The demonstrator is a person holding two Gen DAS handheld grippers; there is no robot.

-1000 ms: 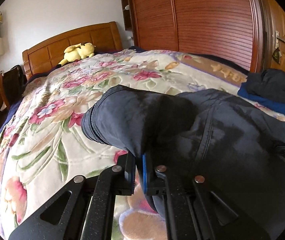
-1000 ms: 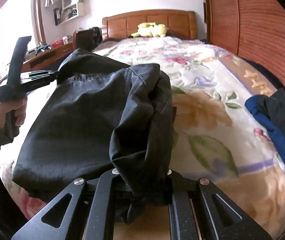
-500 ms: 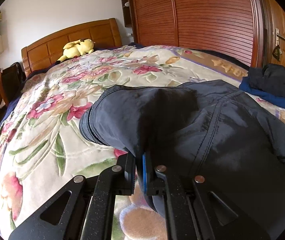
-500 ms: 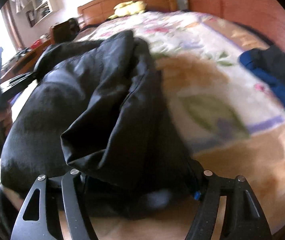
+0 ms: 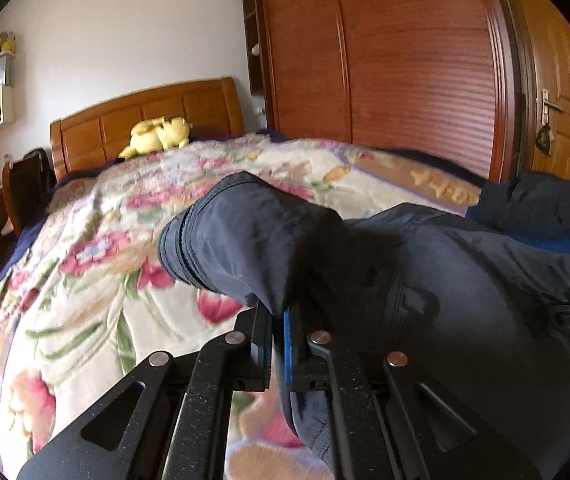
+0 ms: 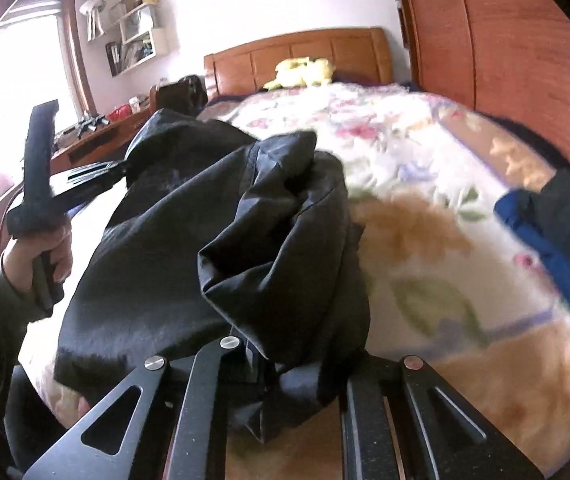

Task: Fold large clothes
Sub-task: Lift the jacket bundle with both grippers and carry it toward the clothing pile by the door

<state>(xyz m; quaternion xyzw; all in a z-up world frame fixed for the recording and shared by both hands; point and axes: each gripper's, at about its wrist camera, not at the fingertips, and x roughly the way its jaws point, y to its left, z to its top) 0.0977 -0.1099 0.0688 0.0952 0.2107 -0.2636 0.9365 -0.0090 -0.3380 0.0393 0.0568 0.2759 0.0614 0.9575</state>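
The left gripper point(image 5: 279, 344) pinches a fold of the dark jacket point(image 5: 425, 280), its fingers nearly together on the cloth. The right gripper point(image 6: 293, 364) has just closed its jaws again on bunched jacket fabric, though the cloth hides its pads. The jacket hangs between them above the floral blanket point(image 6: 425, 208). Beyond lie a blue-and-dark clothes pile point(image 6: 557, 220), a yellow plush toy point(image 5: 157, 136) and the wooden headboard point(image 5: 145, 112).
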